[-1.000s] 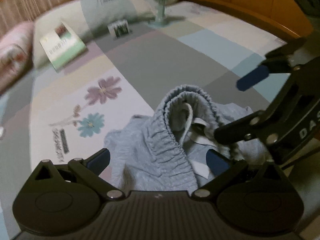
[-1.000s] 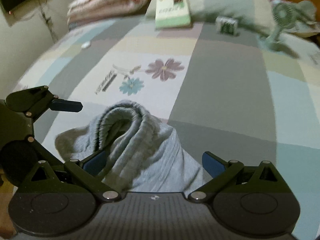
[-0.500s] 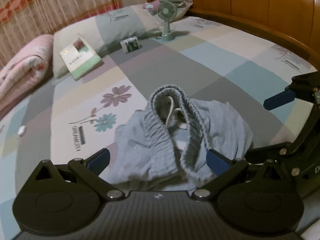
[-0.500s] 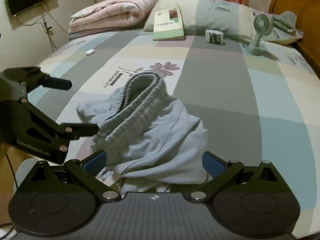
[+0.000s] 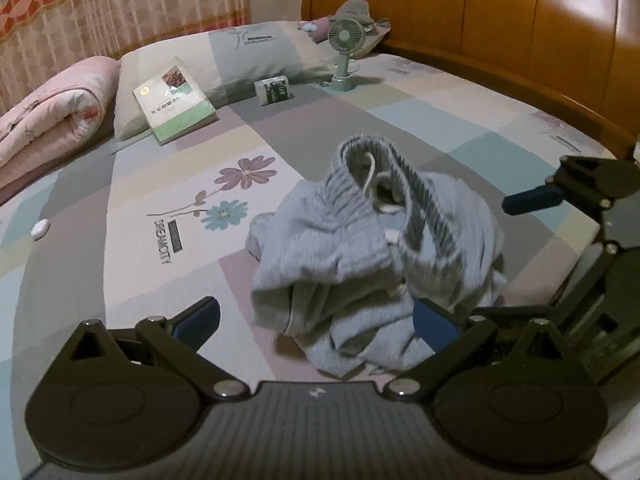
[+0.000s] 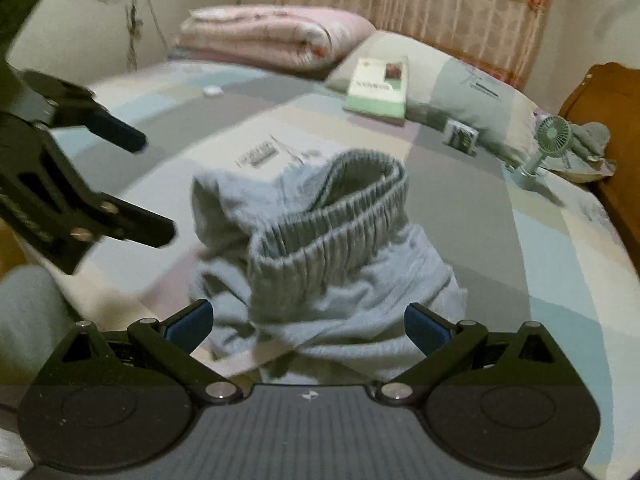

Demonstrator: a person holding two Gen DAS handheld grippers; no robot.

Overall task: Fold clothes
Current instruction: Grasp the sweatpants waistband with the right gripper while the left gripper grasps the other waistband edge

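Presently we list, on the bed (image 5: 420,120), the following.

Item one: grey shorts (image 5: 360,252), crumpled in a heap near the bed's near edge, about midway along it. Its ribbed waistband (image 6: 332,216) stands up in an open loop, and a white drawstring (image 5: 374,184) hangs inside it. The cloth is blurred in both views, so we cannot make out how the legs lie.

Item two: our left gripper (image 5: 316,320), jaws spread wide, holding nothing. The heap's near edge lies between its blue pads (image 5: 434,322); whether either pad touches cloth we cannot tell.

Item three: our right gripper (image 6: 308,324), likewise spread wide and holding nothing, set at the near side of the heap. From the left wrist view it shows at the right, just beside the shorts.

Item four: a pillow (image 5: 256,56) at the bed's far edge, with a green-and-white book (image 5: 174,102) leaning on its left part.

Item five: a small box (image 5: 274,90) on the sheet just in front of the pillow.

Item six: a green fan (image 5: 346,54), upright, near the far corner by the wooden headboard (image 5: 500,16).

Item seven: a rolled pink quilt (image 5: 48,104) at the other far corner, beside the pillow.

Item eight: a small white object (image 5: 40,229) on the sheet, well apart from the shorts.

Item nine: a flower print (image 5: 236,192) on the sheet, just beside the heap.
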